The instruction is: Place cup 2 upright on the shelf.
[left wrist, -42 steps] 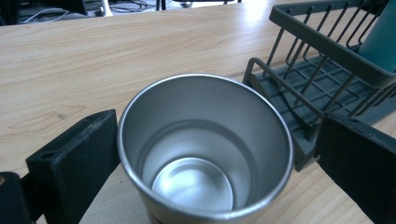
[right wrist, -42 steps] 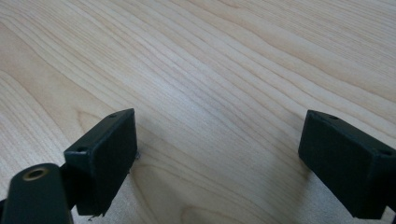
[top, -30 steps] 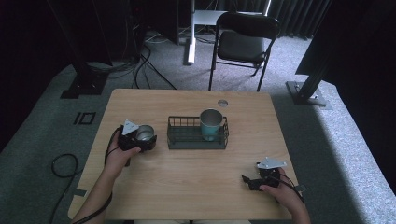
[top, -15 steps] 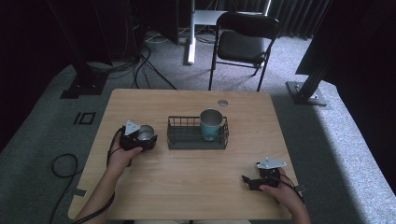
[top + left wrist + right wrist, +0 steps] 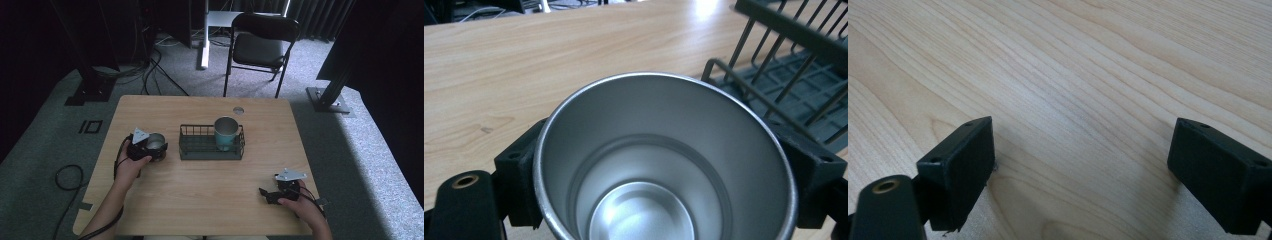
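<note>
A silver metal cup [image 5: 155,143] stands upright at the table's left, with my left gripper [image 5: 152,148] shut on it. In the left gripper view the cup [image 5: 664,165] sits between both jaws, its empty inside facing me. A dark wire rack [image 5: 211,144] sits at mid-table, just right of that cup, and holds a teal metal cup [image 5: 226,132] at its right end. The rack [image 5: 784,65] edge is close at the upper right of the left gripper view. My right gripper [image 5: 266,194] rests low at the table's front right, open, with bare wood between its jaws [image 5: 1083,150].
The wooden table [image 5: 200,200] has a round cable hole [image 5: 238,110] near its far edge. A black folding chair [image 5: 260,47] stands beyond the table, with cables and stand bases on the grey carpet around it.
My left gripper has carried the silver cup a little to the right, closer to the rack. The right gripper has stayed put.
</note>
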{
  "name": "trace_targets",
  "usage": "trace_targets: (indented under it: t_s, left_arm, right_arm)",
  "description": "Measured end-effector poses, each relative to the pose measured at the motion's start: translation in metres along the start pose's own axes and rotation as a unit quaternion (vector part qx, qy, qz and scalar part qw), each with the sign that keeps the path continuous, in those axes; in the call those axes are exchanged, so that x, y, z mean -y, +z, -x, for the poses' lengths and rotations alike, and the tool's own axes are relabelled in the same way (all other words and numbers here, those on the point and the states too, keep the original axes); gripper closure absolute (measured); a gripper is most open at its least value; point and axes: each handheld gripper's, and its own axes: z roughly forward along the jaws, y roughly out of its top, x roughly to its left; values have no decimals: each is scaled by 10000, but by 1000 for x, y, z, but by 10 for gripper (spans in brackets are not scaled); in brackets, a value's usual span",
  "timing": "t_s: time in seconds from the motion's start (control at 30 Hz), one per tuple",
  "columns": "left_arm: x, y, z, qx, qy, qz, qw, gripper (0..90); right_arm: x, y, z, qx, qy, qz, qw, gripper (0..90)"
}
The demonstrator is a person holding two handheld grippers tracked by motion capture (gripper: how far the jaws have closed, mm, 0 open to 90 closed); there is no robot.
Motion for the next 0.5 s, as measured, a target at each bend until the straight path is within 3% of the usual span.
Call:
trace_targets:
  t_s: [0.5]
  left_arm:
    - [-34, -22, 6, 128, 149, 239, 9995, 144]
  right_arm:
    - [0, 0, 0, 1, -1, -2, 10000, 112]
